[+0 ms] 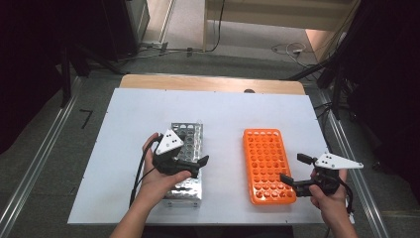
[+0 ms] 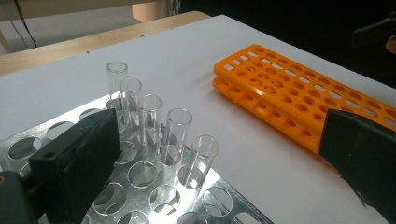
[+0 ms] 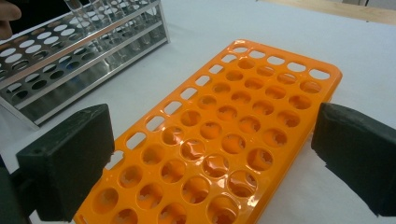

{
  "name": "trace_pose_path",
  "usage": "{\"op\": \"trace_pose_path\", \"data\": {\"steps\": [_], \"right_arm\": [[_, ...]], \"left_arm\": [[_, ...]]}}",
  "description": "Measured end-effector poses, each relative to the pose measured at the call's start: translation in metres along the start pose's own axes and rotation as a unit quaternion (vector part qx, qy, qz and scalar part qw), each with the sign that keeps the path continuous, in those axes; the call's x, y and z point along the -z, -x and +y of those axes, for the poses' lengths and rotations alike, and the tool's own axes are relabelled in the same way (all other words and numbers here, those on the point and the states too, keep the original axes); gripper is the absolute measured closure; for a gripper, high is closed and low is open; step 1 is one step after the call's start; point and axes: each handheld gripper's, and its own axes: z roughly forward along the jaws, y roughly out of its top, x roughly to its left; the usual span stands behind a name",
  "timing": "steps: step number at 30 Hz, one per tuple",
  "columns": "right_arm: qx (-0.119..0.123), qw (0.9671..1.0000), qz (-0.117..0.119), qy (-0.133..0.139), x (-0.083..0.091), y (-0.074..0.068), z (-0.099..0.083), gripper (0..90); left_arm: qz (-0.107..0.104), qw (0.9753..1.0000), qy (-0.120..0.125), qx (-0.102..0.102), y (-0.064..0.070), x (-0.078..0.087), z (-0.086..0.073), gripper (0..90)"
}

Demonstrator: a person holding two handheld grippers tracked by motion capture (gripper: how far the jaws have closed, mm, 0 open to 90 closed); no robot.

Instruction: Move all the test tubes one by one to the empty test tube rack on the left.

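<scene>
White table [image 1: 129,106], 2 racks (metal [image 2: 154,198], orange [image 3: 224,140]), 5 tubes [image 2: 149,116]

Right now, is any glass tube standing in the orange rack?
No, every hole of the orange rack is empty; the glass tubes stand in the metal rack.

Metal rack [image 2: 154,186], shiny, round holes, lies flat on left side of white surface [image 1: 223,109]; five clear empty test tubes [image 2: 177,130] stand upright in a row along its edge nearest the orange rack. Orange plastic rack [image 3: 224,135], holes all empty, lies flat to the right, apart from the metal one and parallel to it.
</scene>
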Motion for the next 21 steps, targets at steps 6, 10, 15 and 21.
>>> {"op": "trace_pose_path", "data": {"steps": [6, 10, 15, 21], "right_arm": [[-0.001, 1.0000, 0.000, 0.001, 0.0006, 0.0004, 0.0002, 0.0], [-0.001, 1.0000, 0.000, 0.000, 0.0006, 0.0003, 0.0002, 0.0], [-0.001, 1.0000, -0.001, 0.000, 0.0004, 0.0004, 0.0001, 0.0], [-0.001, 1.0000, -0.001, 0.000, 0.0001, -0.0002, 0.0002, 0.0]], "left_arm": [[0.001, 1.0000, 0.003, 0.001, 0.0001, 0.0007, 0.0005, 0.0], [-0.001, 1.0000, 0.002, 0.000, 0.0001, 0.0006, 0.0005, 0.0], [0.002, 1.0000, 0.008, -0.001, 0.0000, 0.0027, 0.0007, 0.0], [0.005, 0.9999, 0.016, -0.004, -0.0011, 0.0081, 0.0005, 0.0]]}}
